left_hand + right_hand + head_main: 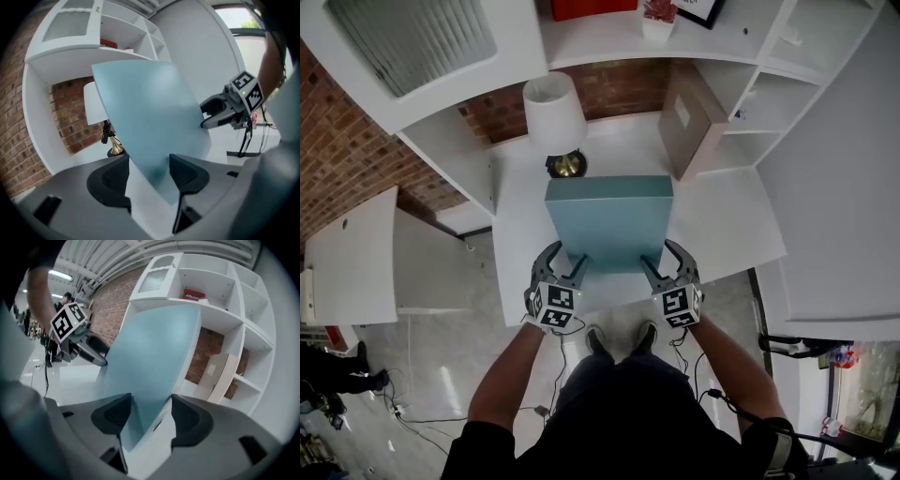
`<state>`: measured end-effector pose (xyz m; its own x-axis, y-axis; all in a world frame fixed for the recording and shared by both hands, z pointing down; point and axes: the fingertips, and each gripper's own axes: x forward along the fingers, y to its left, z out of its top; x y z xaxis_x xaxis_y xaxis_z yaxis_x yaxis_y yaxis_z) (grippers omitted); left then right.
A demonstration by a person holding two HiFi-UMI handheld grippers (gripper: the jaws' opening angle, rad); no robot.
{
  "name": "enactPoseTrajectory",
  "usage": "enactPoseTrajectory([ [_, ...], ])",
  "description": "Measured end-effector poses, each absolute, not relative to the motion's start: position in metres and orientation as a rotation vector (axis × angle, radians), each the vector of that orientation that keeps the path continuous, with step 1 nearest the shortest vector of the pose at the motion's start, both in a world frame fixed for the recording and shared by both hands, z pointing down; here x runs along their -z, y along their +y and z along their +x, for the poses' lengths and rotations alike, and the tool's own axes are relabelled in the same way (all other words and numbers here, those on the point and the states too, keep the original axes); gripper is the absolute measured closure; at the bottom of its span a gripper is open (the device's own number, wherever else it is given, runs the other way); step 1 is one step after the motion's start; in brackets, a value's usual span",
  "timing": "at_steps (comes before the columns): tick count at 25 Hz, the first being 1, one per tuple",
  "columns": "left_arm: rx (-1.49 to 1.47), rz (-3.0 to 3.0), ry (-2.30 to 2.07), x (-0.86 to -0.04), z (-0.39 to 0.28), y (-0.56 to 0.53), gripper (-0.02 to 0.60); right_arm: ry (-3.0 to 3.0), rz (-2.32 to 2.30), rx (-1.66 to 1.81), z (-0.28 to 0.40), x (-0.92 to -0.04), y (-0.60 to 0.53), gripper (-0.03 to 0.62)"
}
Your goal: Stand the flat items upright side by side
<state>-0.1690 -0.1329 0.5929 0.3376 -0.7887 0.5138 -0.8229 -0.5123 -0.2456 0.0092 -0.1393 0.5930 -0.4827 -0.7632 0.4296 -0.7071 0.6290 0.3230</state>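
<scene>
A flat teal box (609, 220) lies on the white desk (727, 230), its near edge toward me. My left gripper (565, 255) is at its near left corner and my right gripper (664, 255) at its near right corner. In the left gripper view the corner of the teal box (150, 117) sits between the left gripper (149, 164) pads, with the right gripper (202, 116) beyond. In the right gripper view the right gripper (151, 401) is shut on the teal box (150, 352). A beige flat item (689, 117) stands leaning against the shelf unit.
A white lamp (555, 112) with a brass base (567, 166) stands behind the teal box. White shelves (787, 84) rise at the right and back. A red box (591, 7) sits on the upper shelf. A brick wall (337, 150) is at the left.
</scene>
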Motion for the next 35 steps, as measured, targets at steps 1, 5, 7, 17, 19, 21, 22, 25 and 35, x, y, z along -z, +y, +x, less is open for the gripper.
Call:
enactPoseTrajectory([
  [1,-0.947,2.533,-1.53,-0.595,-0.168,-0.13,0.318,-2.289,1.136,0.177,0.012,-0.596,-0.136,0.329],
  [5,-0.999,2.552,-1.578,-0.596,-0.162,-0.123,0.318,-2.239,1.077,0.237,0.021,-0.612,-0.12,0.347],
  [7,-1.018,2.558,-1.601,-0.596,-0.157,-0.118,0.318,-2.222,1.073,0.267,0.026,-0.616,-0.112,0.35],
  [17,-0.989,2.504,-1.685,-0.604,-0.154,-0.089,0.319,-2.265,1.035,0.258,0.031,-0.618,-0.088,0.367],
  [19,-0.981,2.489,-1.671,-0.604,-0.153,-0.086,0.319,-2.275,1.019,0.236,0.032,-0.618,-0.087,0.362],
  [21,-0.979,2.472,-1.66,-0.606,-0.153,-0.084,0.319,-2.288,0.998,0.203,0.031,-0.618,-0.085,0.353],
  [22,-0.976,2.461,-1.658,-0.607,-0.154,-0.083,0.319,-2.297,0.986,0.186,0.031,-0.618,-0.084,0.343],
  [25,-0.923,2.409,-1.663,-0.606,-0.154,-0.082,0.318,-2.335,0.945,0.13,0.031,-0.616,-0.08,0.297],
  [35,-0.879,2.384,-1.646,-0.608,-0.153,-0.083,0.318,-2.54,0.554,-0.251,0.025,-0.589,-0.089,0.163],
])
